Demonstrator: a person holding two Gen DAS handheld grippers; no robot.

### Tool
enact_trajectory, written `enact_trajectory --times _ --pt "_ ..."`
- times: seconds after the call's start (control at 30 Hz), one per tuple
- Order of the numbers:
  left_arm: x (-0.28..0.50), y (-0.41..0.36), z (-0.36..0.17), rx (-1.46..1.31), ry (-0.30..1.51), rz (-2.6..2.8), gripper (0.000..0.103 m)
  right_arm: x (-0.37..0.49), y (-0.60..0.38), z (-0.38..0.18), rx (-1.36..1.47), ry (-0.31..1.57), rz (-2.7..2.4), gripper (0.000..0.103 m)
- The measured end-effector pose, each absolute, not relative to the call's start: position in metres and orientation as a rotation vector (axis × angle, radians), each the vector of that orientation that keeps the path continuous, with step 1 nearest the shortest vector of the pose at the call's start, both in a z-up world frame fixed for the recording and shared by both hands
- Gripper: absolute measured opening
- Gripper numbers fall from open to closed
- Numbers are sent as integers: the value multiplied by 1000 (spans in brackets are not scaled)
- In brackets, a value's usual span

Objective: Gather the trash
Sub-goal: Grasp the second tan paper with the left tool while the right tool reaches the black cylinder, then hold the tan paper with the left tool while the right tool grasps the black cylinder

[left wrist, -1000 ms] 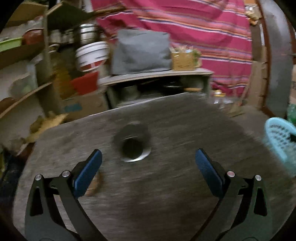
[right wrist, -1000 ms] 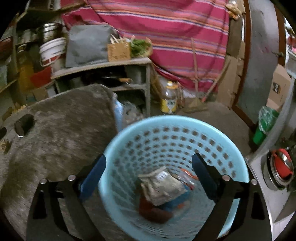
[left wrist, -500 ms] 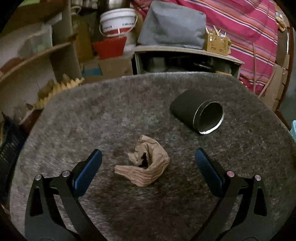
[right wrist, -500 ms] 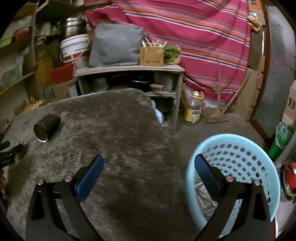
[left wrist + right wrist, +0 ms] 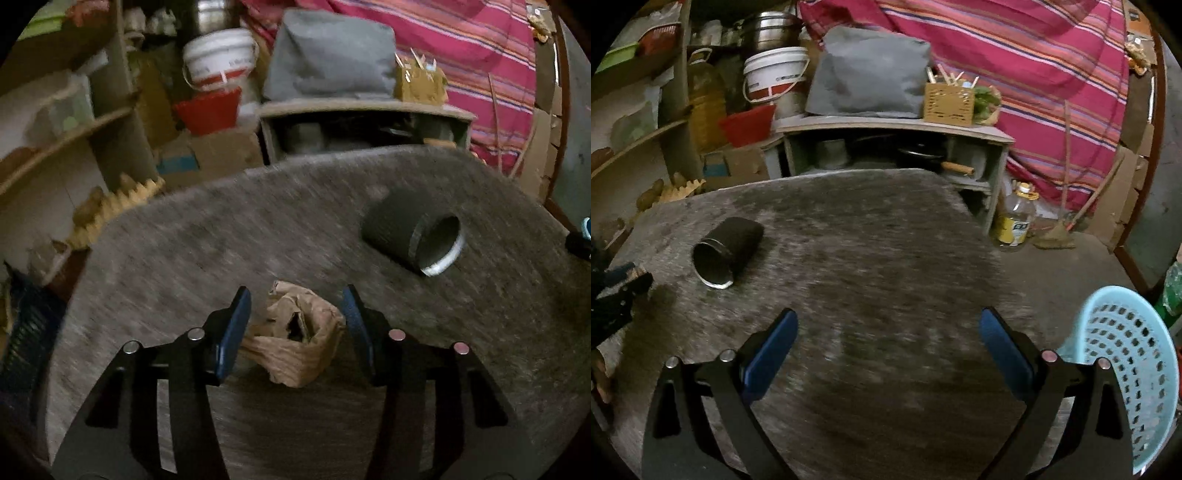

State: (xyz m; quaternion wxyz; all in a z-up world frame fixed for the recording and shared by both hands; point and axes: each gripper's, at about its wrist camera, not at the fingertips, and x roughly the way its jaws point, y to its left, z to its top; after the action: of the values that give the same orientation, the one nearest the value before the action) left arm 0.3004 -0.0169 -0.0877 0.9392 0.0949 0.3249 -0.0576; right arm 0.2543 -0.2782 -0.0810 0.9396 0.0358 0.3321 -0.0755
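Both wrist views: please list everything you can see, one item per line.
Crumpled paper: one, brown, on the table between the left gripper's pads.
Can: one, dark, on its side on the table.
Table: one, grey felt-like top.
Basket: one, light blue, beside the table.
Bucket: one, white and red, on the shelves.
Cushion: one, grey, on a low shelf unit.
Bottle: one, yellow-labelled, on the floor.
Left gripper: black, blue pads, closing around the paper.
Right gripper: black, blue pads, open above the table.
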Motion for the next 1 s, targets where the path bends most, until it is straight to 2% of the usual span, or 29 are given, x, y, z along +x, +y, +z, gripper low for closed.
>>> enact_trajectory --times 0.43,0.67,0.9,0.97,1.0 --pt "325 54 -74 55 565 -3 50 318 -195 -71 40 657 -51 97" --pt "333 75 -77 -4 590 6 50 354 -141 -79 -35 694 -1 97" --pt "334 79 -84 -29 612 3 50 373 -129 -99 -60 759 -11 96" --pt "334 79 -85 -25 613 0 50 374 -130 -99 -61 758 3 94" --pt "334 78 -86 -22 616 1 50 374 -129 -99 -63 761 22 84"
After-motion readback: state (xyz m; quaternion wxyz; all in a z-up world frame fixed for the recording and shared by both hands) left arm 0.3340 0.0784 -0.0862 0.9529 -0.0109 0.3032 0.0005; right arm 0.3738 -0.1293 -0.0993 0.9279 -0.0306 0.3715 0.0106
